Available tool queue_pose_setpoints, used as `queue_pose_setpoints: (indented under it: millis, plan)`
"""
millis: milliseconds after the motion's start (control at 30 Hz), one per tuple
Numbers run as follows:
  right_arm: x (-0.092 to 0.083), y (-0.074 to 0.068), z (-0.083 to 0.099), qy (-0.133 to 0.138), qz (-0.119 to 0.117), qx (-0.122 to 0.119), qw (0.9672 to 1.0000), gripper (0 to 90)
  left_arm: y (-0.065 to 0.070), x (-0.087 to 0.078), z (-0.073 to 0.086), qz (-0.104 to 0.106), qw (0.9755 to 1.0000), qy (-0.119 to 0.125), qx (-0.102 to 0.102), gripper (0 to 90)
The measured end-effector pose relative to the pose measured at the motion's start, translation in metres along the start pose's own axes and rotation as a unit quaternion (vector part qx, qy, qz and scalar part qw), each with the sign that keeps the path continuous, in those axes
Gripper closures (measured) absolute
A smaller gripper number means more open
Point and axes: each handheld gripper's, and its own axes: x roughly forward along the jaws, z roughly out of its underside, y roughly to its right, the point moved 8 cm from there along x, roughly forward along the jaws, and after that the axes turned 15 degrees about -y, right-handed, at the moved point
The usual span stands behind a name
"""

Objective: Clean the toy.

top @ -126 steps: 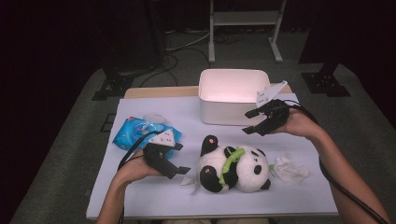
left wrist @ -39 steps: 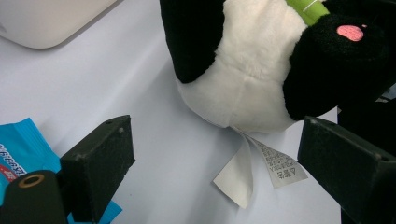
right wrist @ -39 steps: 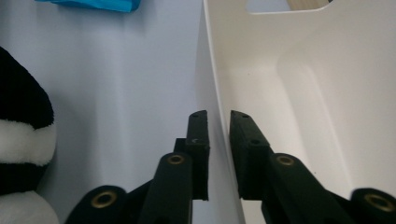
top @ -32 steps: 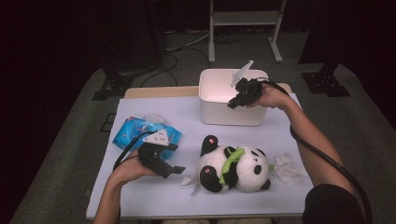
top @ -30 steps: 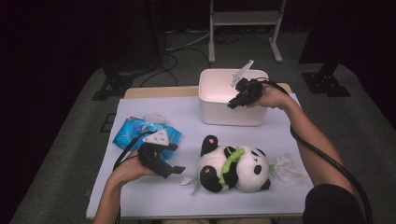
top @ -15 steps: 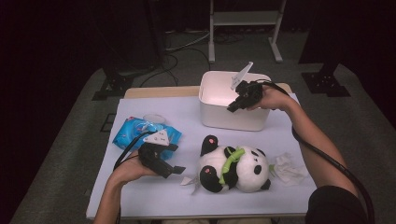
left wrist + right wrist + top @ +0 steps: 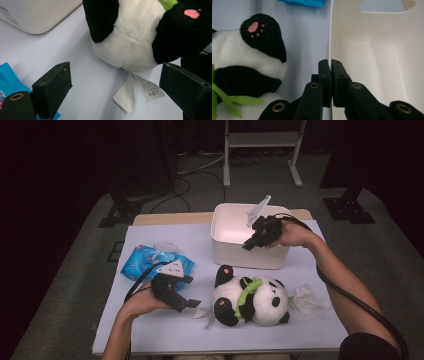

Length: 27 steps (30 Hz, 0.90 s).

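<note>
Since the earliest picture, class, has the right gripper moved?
Yes. The right gripper has moved from beside the white bin's right corner to over its near rim, now clamped on that wall.

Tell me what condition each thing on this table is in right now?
White bin: upright, open on top, its near wall pinched by the right gripper.
Right gripper: shut on the bin's rim.
Left gripper: open, jaws wide, aimed at the panda's tag.
Toy panda: lying on its side.
Blue packet: flat on the table.
Crumpled tissue: lying loose beside the panda.
</note>
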Motion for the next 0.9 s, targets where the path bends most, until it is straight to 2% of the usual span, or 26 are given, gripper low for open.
queue_pose_setpoints:
  millis: [267,400,600,900]
  plan:
    - [0.000,-0.020,0.001,0.001,0.002,-0.007,1.0000,86.4,0.001,0.004,-0.001,0.004,1.0000,-0.005,0.006,10.0]
    - [0.000,-0.025,-0.001,0.006,0.003,-0.009,0.9999,86.5,0.000,0.005,0.000,0.001,1.0000,-0.007,0.005,10.0]
    - [-0.001,-0.041,0.000,0.005,-0.002,-0.017,0.9998,86.7,0.000,0.005,-0.002,0.002,1.0000,-0.006,0.006,10.1]
    - [-0.002,-0.055,0.000,0.005,-0.013,-0.026,0.9996,86.8,0.001,0.005,-0.005,0.002,0.9999,-0.006,0.013,10.1]
